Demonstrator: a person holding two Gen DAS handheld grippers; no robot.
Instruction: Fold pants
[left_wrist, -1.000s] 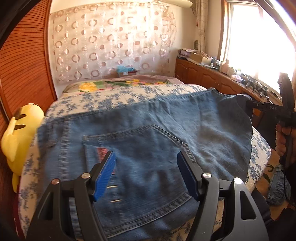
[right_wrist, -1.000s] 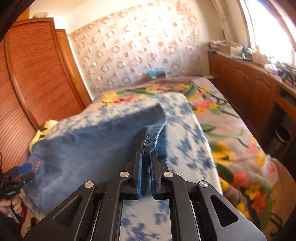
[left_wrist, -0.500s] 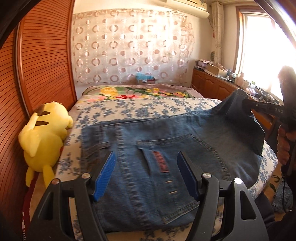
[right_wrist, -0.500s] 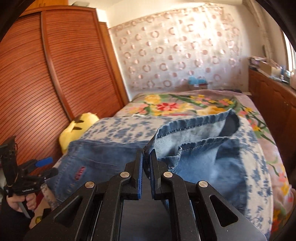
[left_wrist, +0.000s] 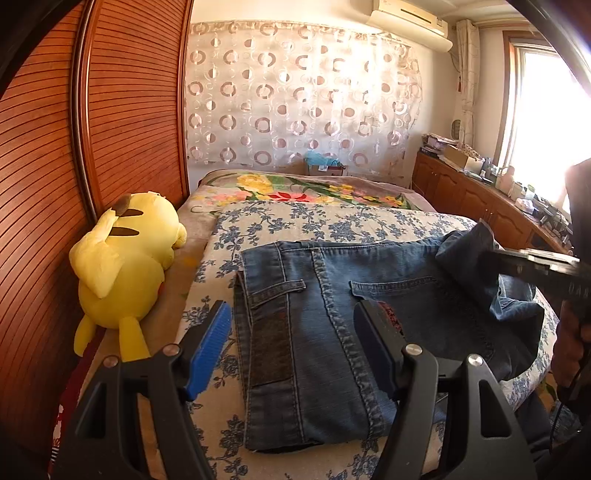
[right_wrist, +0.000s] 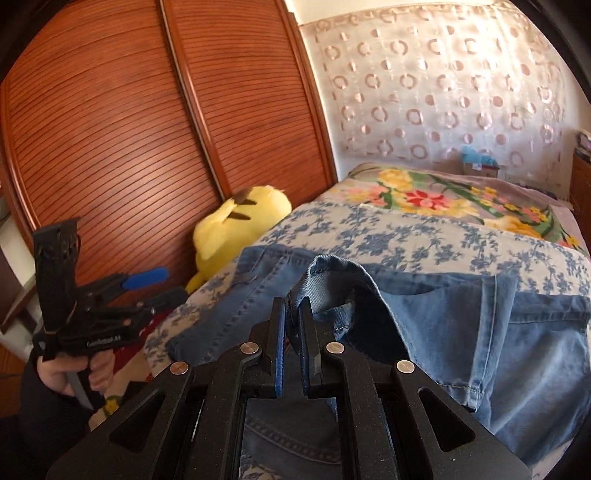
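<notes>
**Right jaws on hem, left idle over waistband**

Status from my end:

- Jeans (left_wrist: 369, 314) lie on the bed (left_wrist: 332, 221), on the blue-flowered sheet, back side up. Back pocket and the red tab show in the left wrist view.
- My left gripper (left_wrist: 291, 343) hovers over the waistband end, jaws wide apart, nothing between them. Blue pads (left_wrist: 210, 343) show clearly. I can't tell if the fingertips touch the denim.
- My right gripper (right_wrist: 291, 332) has its jaws nearly together, clamped on a leg hem of the jeans (right_wrist: 461, 332). The hem stands up out of the jaws, lifted off the rest of the fabric, with the lighter inside of the denim showing.
- In the left wrist view the lifted leg end bunches at the right edge of the bed, where the right gripper comes in from the side, blurred.
- In the right wrist view the left gripper shows at far left, gripped by a hand (right_wrist: 70, 376), well apart from the hem.
- Yellow plush (left_wrist: 125, 266) lies at the left side of the bed against the wooden sliding doors (left_wrist: 129, 110), just beside the sheet, not touching the jeans.
- Floral blanket (left_wrist: 314, 188) covers the far part of the bed, beyond the sheet.
- Circle-pattern curtain (left_wrist: 295, 99) hangs on the far wall.
</notes>
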